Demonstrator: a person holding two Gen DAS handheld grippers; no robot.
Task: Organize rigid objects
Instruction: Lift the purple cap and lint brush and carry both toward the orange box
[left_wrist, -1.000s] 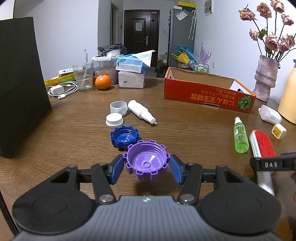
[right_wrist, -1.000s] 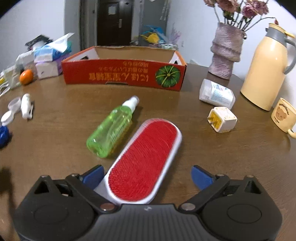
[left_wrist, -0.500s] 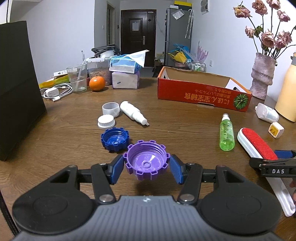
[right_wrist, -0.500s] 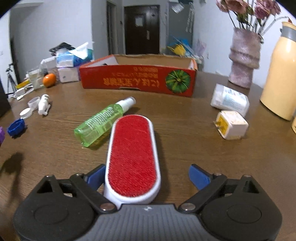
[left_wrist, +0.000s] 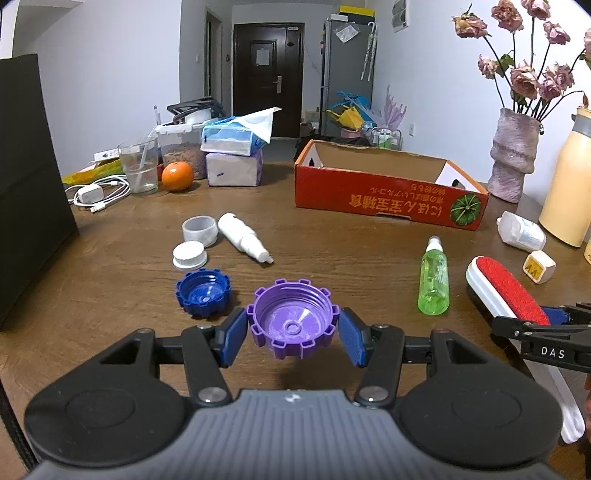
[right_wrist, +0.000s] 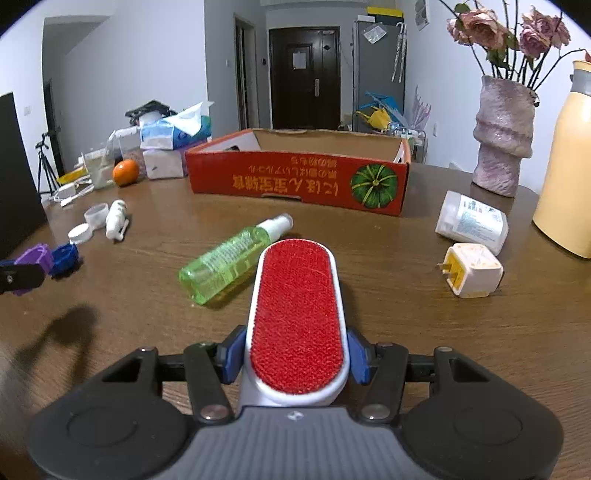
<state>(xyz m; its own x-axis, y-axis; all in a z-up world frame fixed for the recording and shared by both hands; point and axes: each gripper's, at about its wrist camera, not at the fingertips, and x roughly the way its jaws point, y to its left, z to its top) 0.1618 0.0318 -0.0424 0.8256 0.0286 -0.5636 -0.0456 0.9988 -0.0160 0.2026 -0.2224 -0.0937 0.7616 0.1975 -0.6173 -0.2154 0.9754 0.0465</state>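
Left wrist view: the left gripper (left_wrist: 292, 334) holds the purple cap (left_wrist: 292, 322) clamped above the desk (left_wrist: 351, 251); the red box (left_wrist: 388, 199) looks empty (its floor is partly hidden).

Right wrist view: the right gripper (right_wrist: 296, 356) has just closed onto the lint brush (right_wrist: 297, 314); spray bottle (right_wrist: 231, 258) and plug (right_wrist: 471, 273) remain loose.

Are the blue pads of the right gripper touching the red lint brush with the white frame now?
Touching. In the right wrist view the right gripper has just been closing, and both blue pads sit flush against the white frame of the red lint brush, with no gap.
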